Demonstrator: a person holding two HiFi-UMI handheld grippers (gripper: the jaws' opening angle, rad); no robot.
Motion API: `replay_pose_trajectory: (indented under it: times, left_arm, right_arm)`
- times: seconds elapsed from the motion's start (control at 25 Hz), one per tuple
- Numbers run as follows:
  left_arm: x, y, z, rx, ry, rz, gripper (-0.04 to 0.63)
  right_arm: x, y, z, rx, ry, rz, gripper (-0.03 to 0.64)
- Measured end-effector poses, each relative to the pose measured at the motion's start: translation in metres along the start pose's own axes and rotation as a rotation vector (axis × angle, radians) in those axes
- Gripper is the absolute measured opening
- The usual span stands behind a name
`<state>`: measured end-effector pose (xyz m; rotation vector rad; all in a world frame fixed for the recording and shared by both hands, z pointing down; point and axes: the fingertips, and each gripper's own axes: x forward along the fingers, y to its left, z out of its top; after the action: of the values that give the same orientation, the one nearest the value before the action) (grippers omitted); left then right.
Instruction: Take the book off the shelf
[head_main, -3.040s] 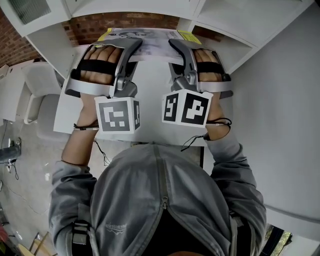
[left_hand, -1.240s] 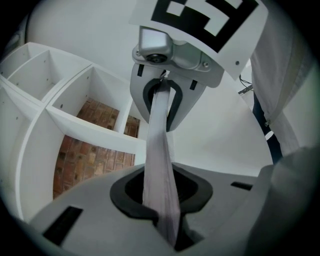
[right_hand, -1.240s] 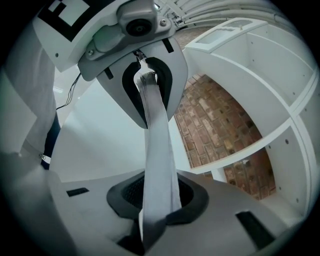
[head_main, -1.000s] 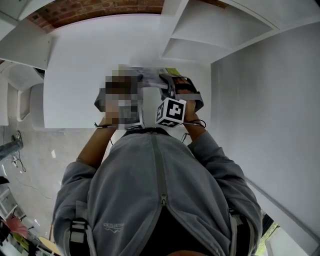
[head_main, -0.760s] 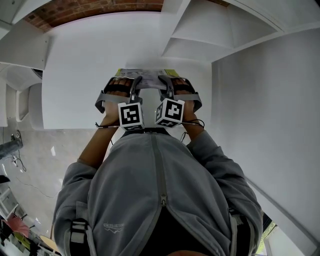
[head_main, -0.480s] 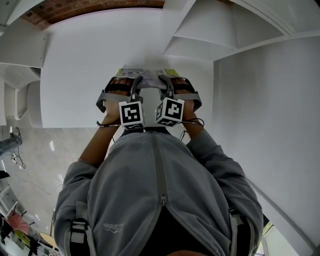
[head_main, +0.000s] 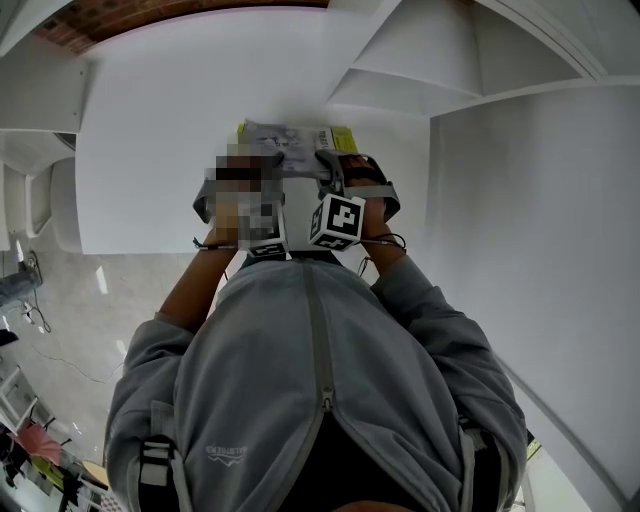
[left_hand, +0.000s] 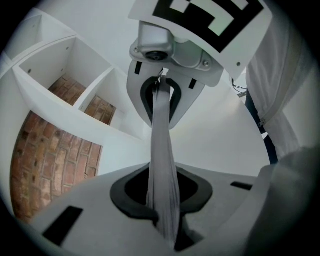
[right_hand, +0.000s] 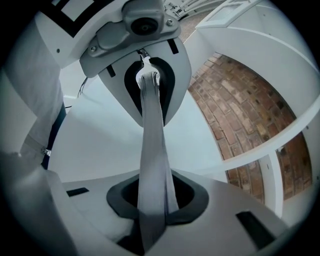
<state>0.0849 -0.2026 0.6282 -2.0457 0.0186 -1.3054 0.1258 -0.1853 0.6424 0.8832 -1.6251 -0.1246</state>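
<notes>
In the left gripper view, the left gripper (left_hand: 164, 212) has its jaws clamped on the thin grey edge of the book (left_hand: 162, 145). The book runs straight out from between them to the right gripper (left_hand: 160, 90), which is closed on its far end. We judge it light, thin and floppy, probably slick-covered. It is best gripped deep in the pads at two opposite edges, as it is here, so it cannot sag or slide.

The right gripper view mirrors this: jaws pinched on the same edge, with white shelf (right_hand: 260, 55) compartments and brick wall (right_hand: 240, 115) off to one side.

In the head view, the book lies crosswise just beyond both sets of jaws, over a white surface (head_main: 150, 150). Three seconds ago it sat against the brick-backed shelf. Now it is clear of it, and a little more of its cover shows than a second ago.
</notes>
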Motion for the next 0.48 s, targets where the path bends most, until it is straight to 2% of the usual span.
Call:
replay_pose_trajectory:
  times: [0.2, 0.48]
  left_arm:
    - [0.013, -0.017, -0.004, 0.032, 0.021, -0.045, 0.078]
    - [0.021, -0.042, -0.004, -0.004, 0.017, -0.113, 0.092]
  right_arm:
    - [0.015, 0.014, -0.008, -0.01, 0.015, 0.031, 0.089]
    - [0.025, 0.036, -0.016, -0.002, 0.05, 0.074, 0.107]
